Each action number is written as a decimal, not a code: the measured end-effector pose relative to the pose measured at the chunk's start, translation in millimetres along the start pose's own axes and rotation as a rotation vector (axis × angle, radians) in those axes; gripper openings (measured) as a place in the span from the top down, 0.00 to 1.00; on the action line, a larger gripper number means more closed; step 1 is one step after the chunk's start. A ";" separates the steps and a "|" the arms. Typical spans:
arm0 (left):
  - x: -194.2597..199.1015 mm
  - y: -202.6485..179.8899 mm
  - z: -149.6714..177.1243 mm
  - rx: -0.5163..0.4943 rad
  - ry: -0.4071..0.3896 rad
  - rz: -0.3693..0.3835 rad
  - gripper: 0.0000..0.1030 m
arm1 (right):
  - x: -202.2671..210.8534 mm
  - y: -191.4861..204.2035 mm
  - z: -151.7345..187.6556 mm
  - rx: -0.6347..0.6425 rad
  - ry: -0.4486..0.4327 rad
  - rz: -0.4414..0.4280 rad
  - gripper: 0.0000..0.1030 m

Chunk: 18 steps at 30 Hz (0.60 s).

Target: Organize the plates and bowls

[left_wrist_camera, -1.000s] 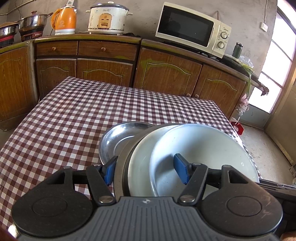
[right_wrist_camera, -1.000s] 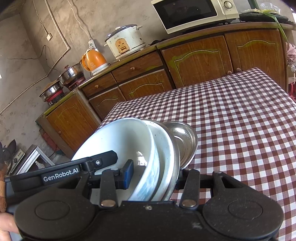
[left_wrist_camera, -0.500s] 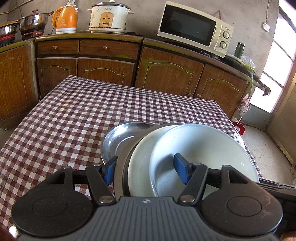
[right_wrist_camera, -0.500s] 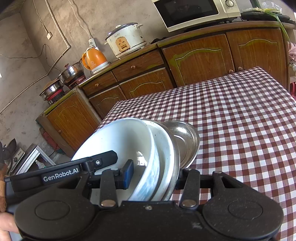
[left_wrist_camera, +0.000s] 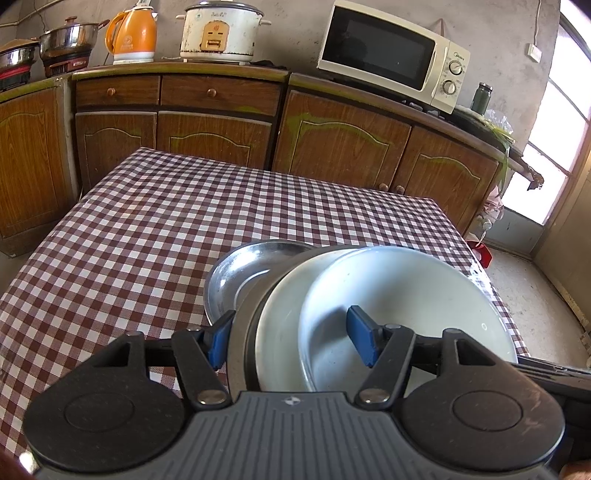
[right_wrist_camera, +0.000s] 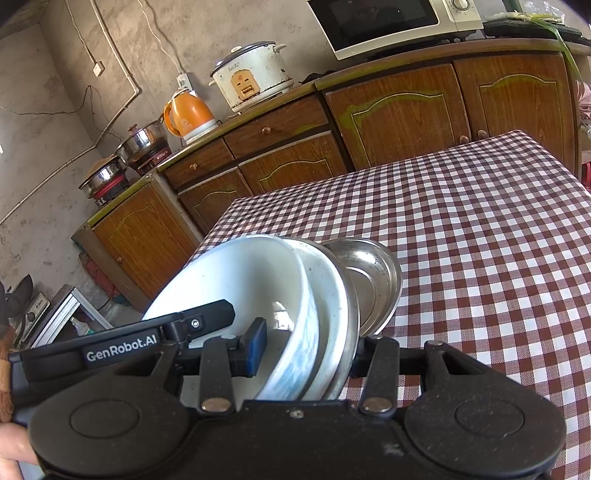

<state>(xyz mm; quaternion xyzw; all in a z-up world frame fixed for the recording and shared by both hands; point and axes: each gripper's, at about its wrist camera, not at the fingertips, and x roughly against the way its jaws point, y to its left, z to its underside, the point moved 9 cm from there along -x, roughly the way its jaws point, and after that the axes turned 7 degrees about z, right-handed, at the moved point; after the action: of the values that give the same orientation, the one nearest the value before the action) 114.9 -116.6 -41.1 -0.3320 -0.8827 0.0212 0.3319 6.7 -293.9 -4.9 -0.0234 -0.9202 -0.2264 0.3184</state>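
Note:
A stack of dishes is held tilted on edge over the near part of the checked table [left_wrist_camera: 147, 240]: a white bowl [left_wrist_camera: 406, 295], a white plate [left_wrist_camera: 280, 325] and steel plates [left_wrist_camera: 243, 277] behind it. My left gripper [left_wrist_camera: 291, 341] is shut on the stack, with one blue pad inside the bowl and the other outside the steel rim. In the right wrist view my right gripper [right_wrist_camera: 310, 350] clamps the same stack: its left pad is inside the white bowl [right_wrist_camera: 229, 280], its right finger behind the steel plates [right_wrist_camera: 369, 280]. The left gripper's body [right_wrist_camera: 122, 350] shows there too.
Wooden cabinets [left_wrist_camera: 340, 147] stand along the wall behind the table and carry a microwave [left_wrist_camera: 391, 55], a rice cooker [left_wrist_camera: 218, 33], an orange kettle [left_wrist_camera: 131, 33] and pots [right_wrist_camera: 144, 144]. A red object [left_wrist_camera: 480, 253] lies on the floor past the table's right corner. A hand [right_wrist_camera: 11, 454] shows at the lower left.

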 end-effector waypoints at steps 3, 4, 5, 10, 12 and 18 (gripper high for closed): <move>-1.6 1.8 -0.3 0.001 0.001 0.000 0.37 | 0.0 0.0 -0.1 0.001 0.000 0.000 0.49; -2.0 2.4 -0.3 0.002 0.001 0.000 0.37 | -1.1 0.2 0.0 0.001 0.000 0.000 0.49; -2.6 3.1 -0.6 0.002 0.001 0.000 0.37 | -0.5 0.0 -0.2 0.001 0.000 0.000 0.49; -3.9 5.8 -0.9 0.004 0.002 -0.001 0.37 | -4.3 1.2 1.5 0.003 0.002 -0.001 0.49; -4.4 7.0 -0.6 0.005 0.002 -0.002 0.37 | -5.9 2.0 1.3 0.004 0.003 -0.002 0.49; -6.2 9.7 -0.2 0.008 0.005 -0.002 0.37 | -11.1 2.6 1.4 0.005 0.008 -0.002 0.49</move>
<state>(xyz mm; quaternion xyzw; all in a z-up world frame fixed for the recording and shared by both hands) 124.0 -112.8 -47.0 -0.3301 -0.8820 0.0236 0.3355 15.2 -289.9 -11.4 -0.0206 -0.9195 -0.2245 0.3221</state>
